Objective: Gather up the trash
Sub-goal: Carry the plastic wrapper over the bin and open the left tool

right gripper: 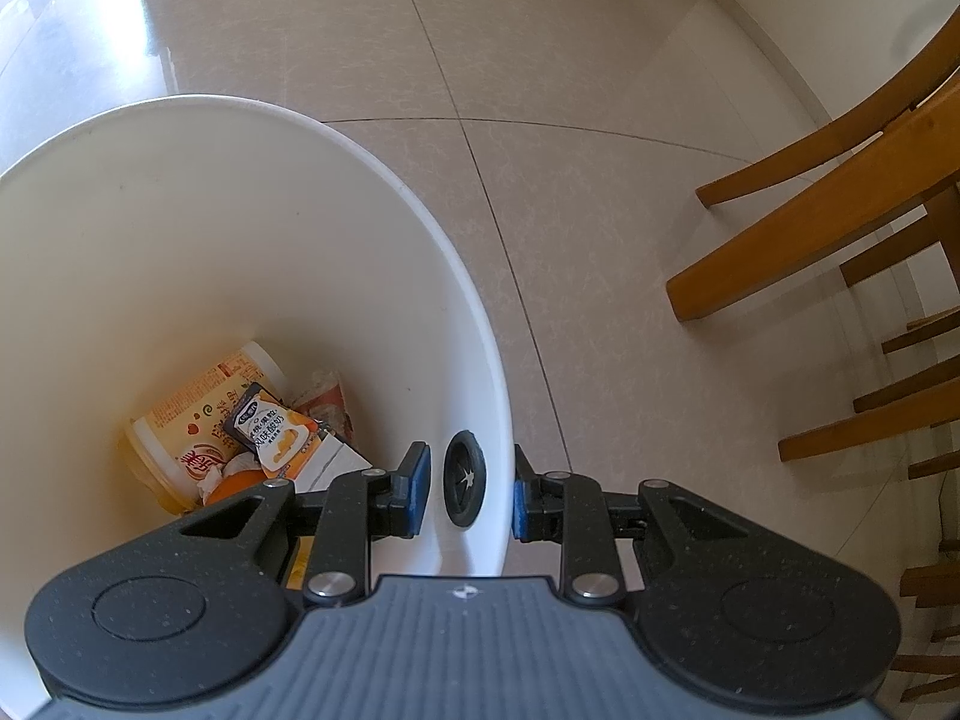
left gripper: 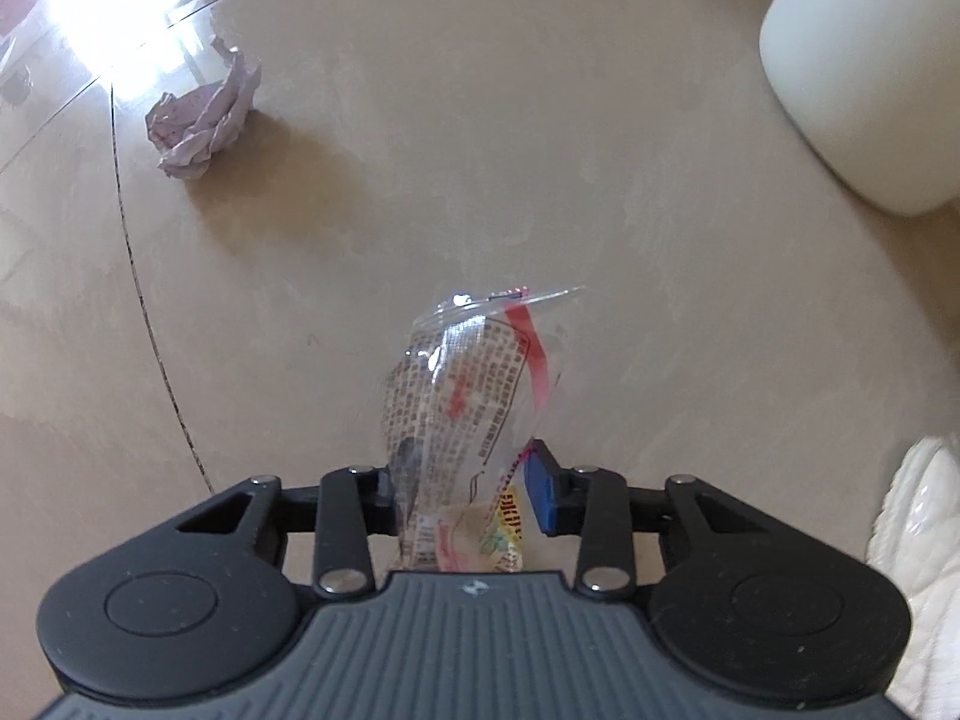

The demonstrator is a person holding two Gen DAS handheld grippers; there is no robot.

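Left claw (left gripper: 465,495) is clamped on your clear printed wrapper (left gripper: 474,396), which sticks up between its pads above the floor (left gripper: 540,120); crumpled paper (left gripper: 201,117) lies well apart. Right claw (right gripper: 471,489) grips the white bin (right gripper: 420,276) rim.

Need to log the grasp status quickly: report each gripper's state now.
Left gripper: shut on the clear printed plastic wrapper.
Right gripper: shut on the wall of the white plastic trash bin.

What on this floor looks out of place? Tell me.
A crumpled paper ball lies loose on the floor tiles, away from the white bin. Nothing looks spilled or broken.
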